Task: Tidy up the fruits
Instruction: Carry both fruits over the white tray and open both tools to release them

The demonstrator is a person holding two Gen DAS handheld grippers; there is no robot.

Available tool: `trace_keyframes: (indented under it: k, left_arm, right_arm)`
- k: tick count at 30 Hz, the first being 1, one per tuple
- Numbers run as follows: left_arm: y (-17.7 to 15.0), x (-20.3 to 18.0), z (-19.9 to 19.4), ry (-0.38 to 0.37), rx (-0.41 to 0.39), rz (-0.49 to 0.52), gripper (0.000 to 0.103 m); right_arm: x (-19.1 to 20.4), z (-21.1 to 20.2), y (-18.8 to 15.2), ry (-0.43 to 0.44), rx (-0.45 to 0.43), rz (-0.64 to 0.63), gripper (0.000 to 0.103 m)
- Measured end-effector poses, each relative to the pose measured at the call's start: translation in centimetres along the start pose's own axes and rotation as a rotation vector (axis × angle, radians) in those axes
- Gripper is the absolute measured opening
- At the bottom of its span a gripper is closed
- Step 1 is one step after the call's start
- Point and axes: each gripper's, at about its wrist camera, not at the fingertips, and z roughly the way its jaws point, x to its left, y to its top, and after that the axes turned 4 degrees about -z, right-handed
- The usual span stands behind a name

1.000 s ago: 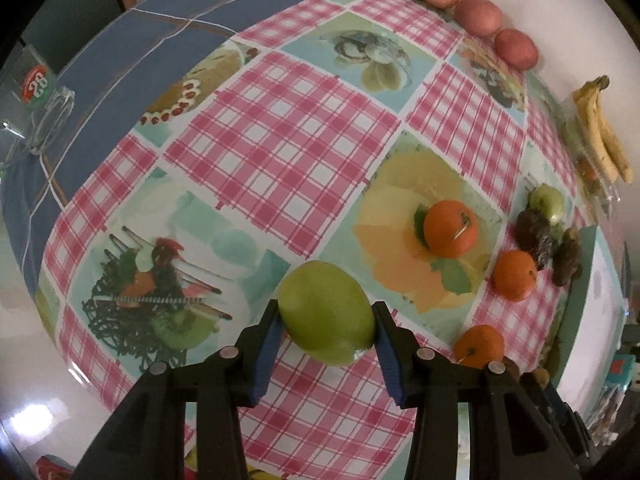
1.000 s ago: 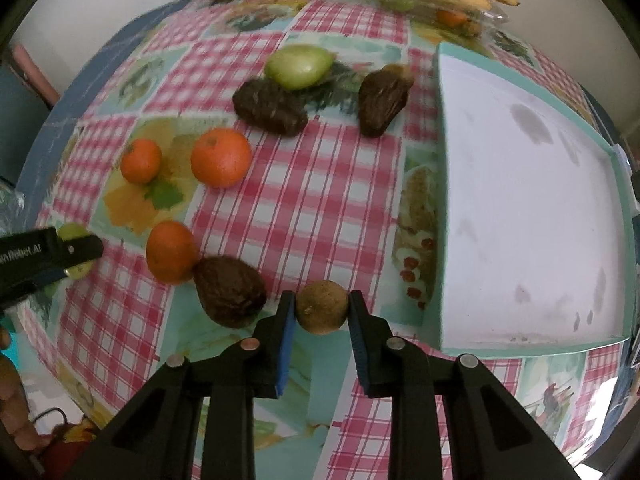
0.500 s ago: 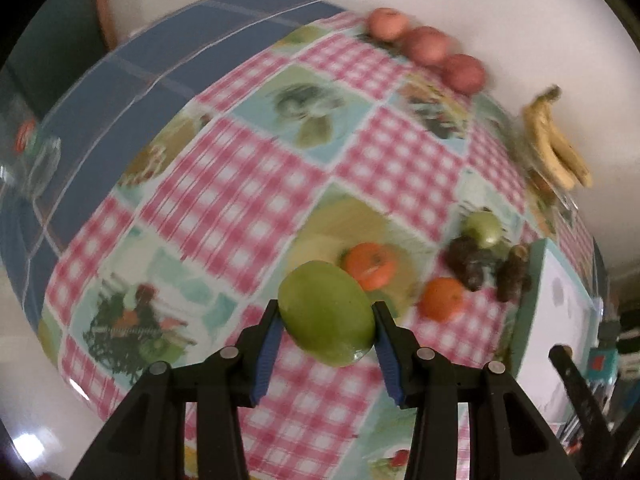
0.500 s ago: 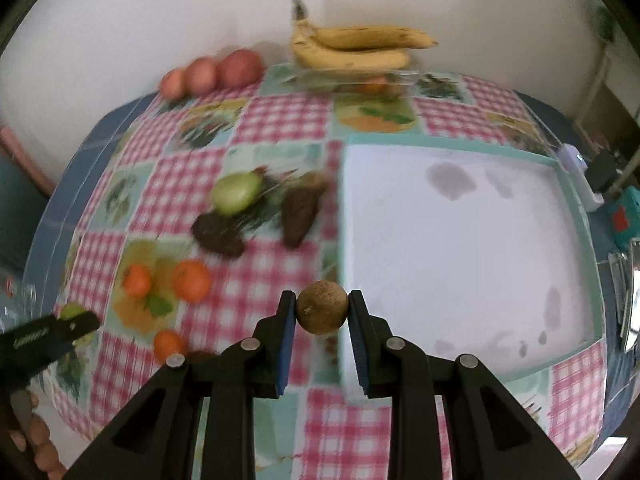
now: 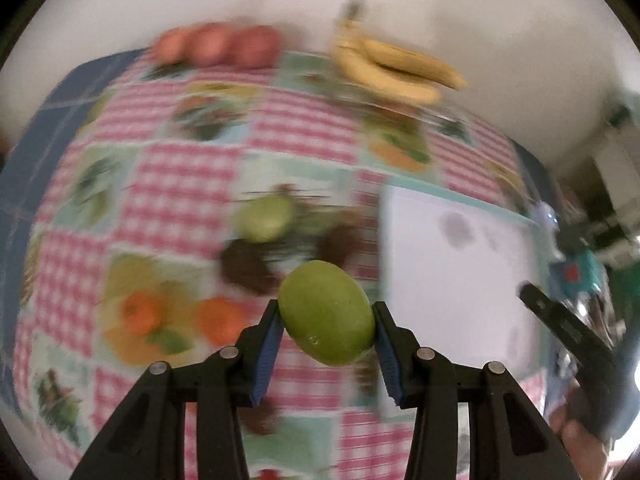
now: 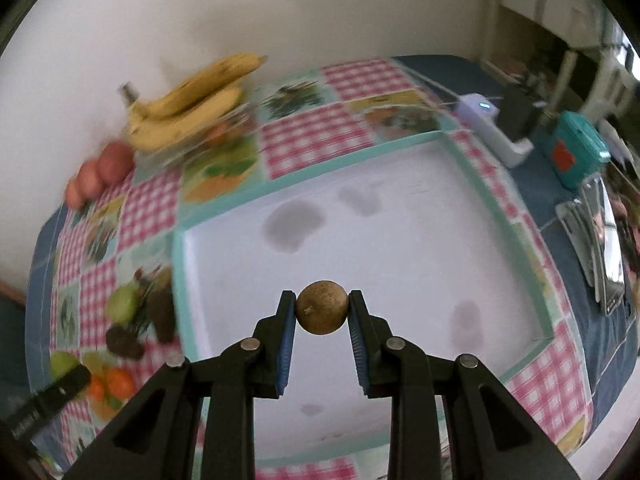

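A plain white wall [image 6: 320, 20] rises behind the checkered-cloth table [image 6: 320, 136].

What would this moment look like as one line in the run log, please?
left tool: shut on green fruit | right tool: shut on brown fruit, above white tray

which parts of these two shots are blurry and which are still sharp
Left wrist view: the tablecloth, bananas and loose fruit smear with motion blur, while the left claw and its green fruit stay crisp. Right wrist view: milder blur, mostly on the bananas at left; the right claw, brown fruit and white tray read clearly. Both bow with fisheye distortion.
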Motion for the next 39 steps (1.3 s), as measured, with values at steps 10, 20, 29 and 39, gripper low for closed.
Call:
trace_keyframes:
  k: [10, 20, 29, 39]
  left_arm:
    - [-1.3, -7.7, 5.2, -0.034, 0.039, 0.215, 0.047]
    - [-3.4, -9.7, 8.5, 0.006, 0.097, 0.297, 0.047]
    - [-4.1, -10.0, 9.8, 0.037, 0.104, 0.316, 0.047]
    - [-3.8, -10.1, 9.7, 0.032, 0.102, 0.316, 0.049]
  right_arm:
    - [-5.4, 1.1, 1.8, -0.057, -0.015, 0.100, 0.027]
    - [-10.0, 4.2, 0.9, -0.202, 0.091, 0.184, 0.027]
    - [-11.2, 5.6, -0.3, -0.218, 0.140, 0.220, 0.027]
    - [-11.3, 5.8, -0.3, -0.224, 0.126, 0.235, 0.032]
